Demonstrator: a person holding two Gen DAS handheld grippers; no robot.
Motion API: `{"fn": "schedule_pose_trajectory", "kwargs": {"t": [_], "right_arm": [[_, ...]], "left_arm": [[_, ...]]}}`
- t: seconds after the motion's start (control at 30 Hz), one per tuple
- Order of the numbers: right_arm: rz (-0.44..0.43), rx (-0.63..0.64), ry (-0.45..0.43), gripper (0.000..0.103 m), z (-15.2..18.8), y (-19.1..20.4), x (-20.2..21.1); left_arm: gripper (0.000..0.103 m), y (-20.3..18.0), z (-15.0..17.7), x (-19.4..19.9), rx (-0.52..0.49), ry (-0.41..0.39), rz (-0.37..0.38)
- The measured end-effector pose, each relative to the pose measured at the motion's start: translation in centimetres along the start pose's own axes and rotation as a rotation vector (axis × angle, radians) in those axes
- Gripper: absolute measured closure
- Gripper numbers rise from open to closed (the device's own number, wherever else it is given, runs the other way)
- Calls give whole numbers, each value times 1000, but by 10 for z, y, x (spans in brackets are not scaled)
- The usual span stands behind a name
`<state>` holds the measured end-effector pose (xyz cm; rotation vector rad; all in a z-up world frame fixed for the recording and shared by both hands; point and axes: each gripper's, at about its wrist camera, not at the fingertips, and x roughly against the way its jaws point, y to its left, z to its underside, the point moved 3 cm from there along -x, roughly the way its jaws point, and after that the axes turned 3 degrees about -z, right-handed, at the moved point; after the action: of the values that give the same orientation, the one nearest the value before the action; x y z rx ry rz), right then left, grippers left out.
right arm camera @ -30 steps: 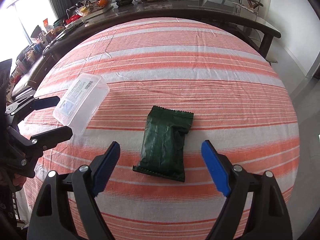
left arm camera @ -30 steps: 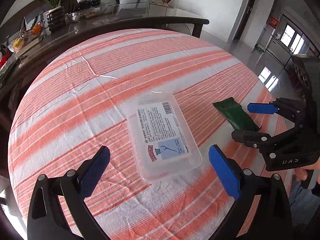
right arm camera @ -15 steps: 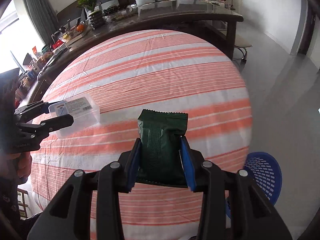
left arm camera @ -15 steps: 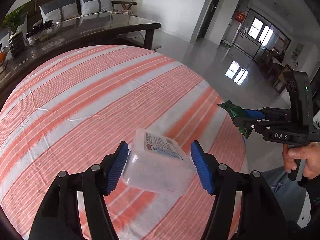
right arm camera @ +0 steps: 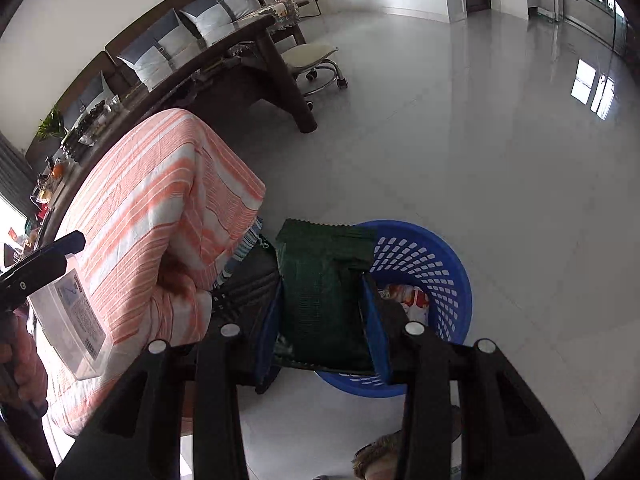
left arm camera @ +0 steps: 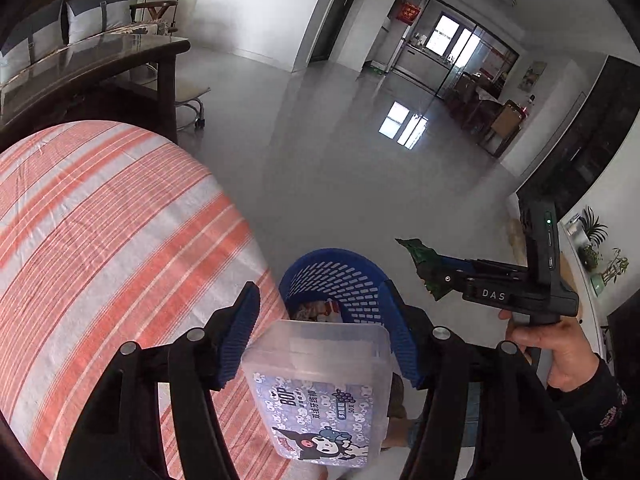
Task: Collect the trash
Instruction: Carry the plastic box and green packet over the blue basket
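Note:
My left gripper (left arm camera: 320, 328) is shut on a clear plastic box (left arm camera: 320, 384) with a cartoon label, held in the air past the table edge, above the blue perforated basket (left arm camera: 340, 276). My right gripper (right arm camera: 324, 308) is shut on a dark green snack packet (right arm camera: 320, 284), held above the blue basket (right arm camera: 432, 256) on the floor. The right gripper with the packet (left arm camera: 424, 264) shows at the right of the left wrist view. The box (right arm camera: 72, 320) in the left gripper shows at the left of the right wrist view. Some wrappers (right arm camera: 408, 296) lie in the basket.
The table with the orange-and-white striped cloth (left arm camera: 100, 232) is on the left; its corner (right arm camera: 180, 208) stands beside the basket. A dark wooden table (right arm camera: 248, 64), a wheeled stool (right arm camera: 316, 60) and open grey floor (right arm camera: 480, 152) lie beyond.
Both grippers have swung right off the table with their items and now hang over the blue basket. The box has tipped so its cartoon side faces the left camera.

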<state>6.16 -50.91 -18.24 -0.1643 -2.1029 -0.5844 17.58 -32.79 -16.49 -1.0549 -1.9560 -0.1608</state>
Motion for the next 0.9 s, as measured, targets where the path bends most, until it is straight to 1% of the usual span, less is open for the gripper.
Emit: {"fn": "schedule_pose_trajectory", "kwargs": {"t": [0.1, 0.17, 0.23, 0.33, 0.4, 0.43, 0.47, 0.5, 0.53, 0.6, 0.63, 0.67, 0.7, 0.73, 0.77, 0.8, 0.87, 0.9], "right_arm": [[-27, 2, -26, 65, -5, 2, 4], [-46, 6, -46, 65, -9, 3, 10], [-61, 19, -61, 65, -18, 14, 14], [-71, 44, -80, 65, -28, 27, 19], [-77, 51, -88, 65, -32, 32, 23], [-73, 53, -92, 65, -34, 34, 25], [-70, 54, -93, 65, -35, 36, 25], [-69, 55, -92, 65, -36, 37, 26], [-68, 57, -93, 65, -37, 39, 27], [-64, 68, -90, 65, -36, 41, 30], [-63, 73, -88, 65, -35, 42, 31], [-62, 78, -86, 65, -35, 43, 32], [-61, 84, -84, 65, -34, 43, 32], [-58, 90, -84, 65, -32, 43, 34], [-55, 94, -83, 65, -31, 44, 34], [-54, 96, -81, 65, -30, 44, 34], [-50, 102, -75, 65, -27, 43, 33], [-48, 105, -72, 65, -25, 43, 32]], "left_arm": [[42, 29, -1, 12, 50, -18, -35], [42, 53, -4, 31, 97, -51, -43], [44, 69, -8, 51, 124, -82, -55], [45, 80, -17, 72, 126, -114, -75], [47, 78, -21, 80, 106, -123, -80], [62, 76, -24, 81, 93, -125, -83], [100, 74, -27, 79, 87, -112, -69], [100, 75, -30, 79, 98, -112, -55], [100, 76, -32, 77, 101, -115, -59], [100, 76, -33, 71, 82, -93, -80], [100, 76, -31, 67, 77, -74, -77], [95, 77, -28, 64, 64, -58, -79], [75, 76, -25, 62, 42, -40, -90], [59, 72, -19, 61, 14, -21, -98], [32, 68, -14, 64, -17, -18, -104], [19, 62, -8, 67, -53, -20, -123], [12, 54, 7, 67, -105, 13, -150], [12, 51, 16, 65, -124, 32, -165]]}}
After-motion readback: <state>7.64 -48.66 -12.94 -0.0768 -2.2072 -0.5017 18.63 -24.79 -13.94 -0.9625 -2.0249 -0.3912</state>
